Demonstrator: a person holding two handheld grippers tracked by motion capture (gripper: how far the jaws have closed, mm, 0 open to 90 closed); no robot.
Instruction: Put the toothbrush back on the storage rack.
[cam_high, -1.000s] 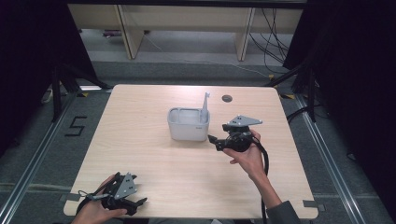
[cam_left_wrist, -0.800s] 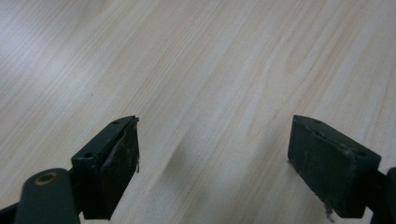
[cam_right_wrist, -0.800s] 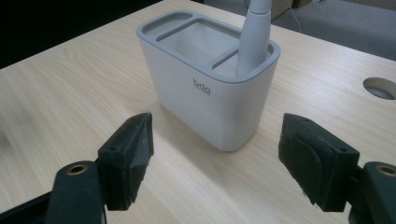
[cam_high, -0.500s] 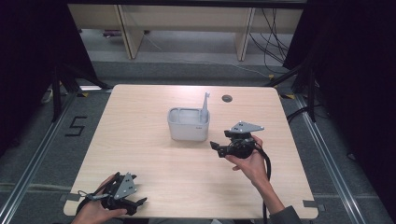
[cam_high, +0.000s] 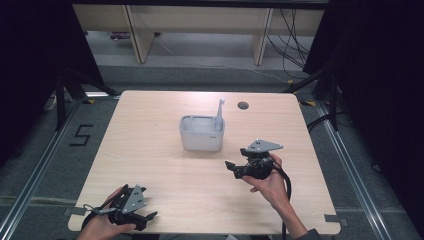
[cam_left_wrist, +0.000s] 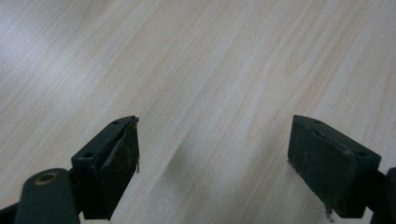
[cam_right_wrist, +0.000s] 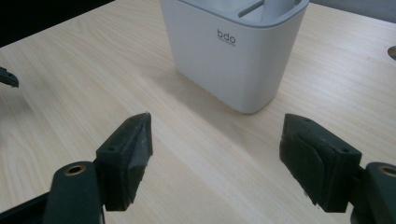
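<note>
Right claw (cam_high: 231, 166) level, jaws wide and empty, near white holder (cam_high: 201, 134); left claw (cam_high: 150, 216) likewise released.

The white holder (cam_right_wrist: 233, 51) has three small grey letters on its side: "bdo". They are written in little round letters, near the top edge of the holder. Under them is one more line of very tiny letters, too small to read. In the high view the same mark is just a small dark smudge on the holder.

On the grey floor (cam_high: 60, 165), to the left of the tabletop (cam_high: 150, 150), a big dark number "5" (cam_high: 81, 135) is marked.
</note>
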